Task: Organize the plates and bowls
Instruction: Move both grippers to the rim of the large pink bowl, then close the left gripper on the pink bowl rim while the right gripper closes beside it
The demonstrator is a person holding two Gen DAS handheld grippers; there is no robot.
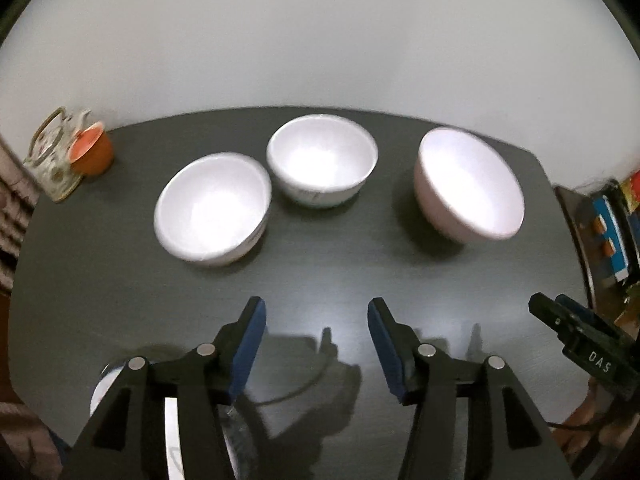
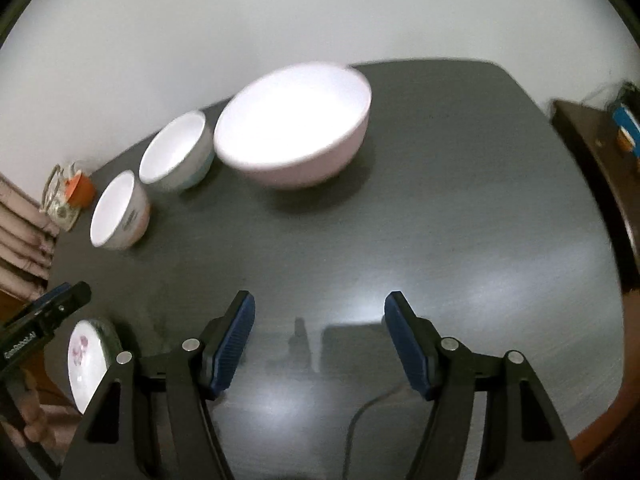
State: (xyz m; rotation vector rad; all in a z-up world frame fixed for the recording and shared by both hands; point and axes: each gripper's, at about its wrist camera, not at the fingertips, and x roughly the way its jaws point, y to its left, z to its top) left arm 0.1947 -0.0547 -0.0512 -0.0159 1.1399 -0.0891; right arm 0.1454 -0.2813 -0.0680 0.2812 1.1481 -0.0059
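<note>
- Both tools are spread wide w/ nothing held: left gripper (image 1: 317,320) and right gripper (image 2: 319,316) are hovered over bare dark table (image 2: 460,240), blue pads apart.
- Task stuff: three bowls are lined up ahead of the tools. Big pink bowl (image 2: 294,128) is sat straight ahead of the right gripper, well apart from it. The middle bowl (image 1: 322,160) and near-left bowl (image 1: 213,208) are found ahead of the left gripper; rims look touching or almost, can't be told for sure.
- Prob the step in hand = first reach for a bowl so nesting can be started. It'd be done best w/ one pad put inside the rim and one outside, wall pinched, not the whole bowl spanned (pink one looks too wide for that).
- Smaller bowls should prob be dropped into the pink one, not the other way. Glazed walls look slippery, so a firm squeeze + level lift is advised.
- The two close bowls should be approached from the open near side so the neighbour isn't knocked.
- Only shown by the right wrist cam: a floral plate (image 2: 86,364) off to its lower left, just below the left tool's tip. In the left cam it's mostly hidden behind the fingers.
- Shown clearer by the left cam: teapot (image 1: 52,152) + orange cup (image 1: 91,152) at the far-left corner; tiny in the other cam.
</note>
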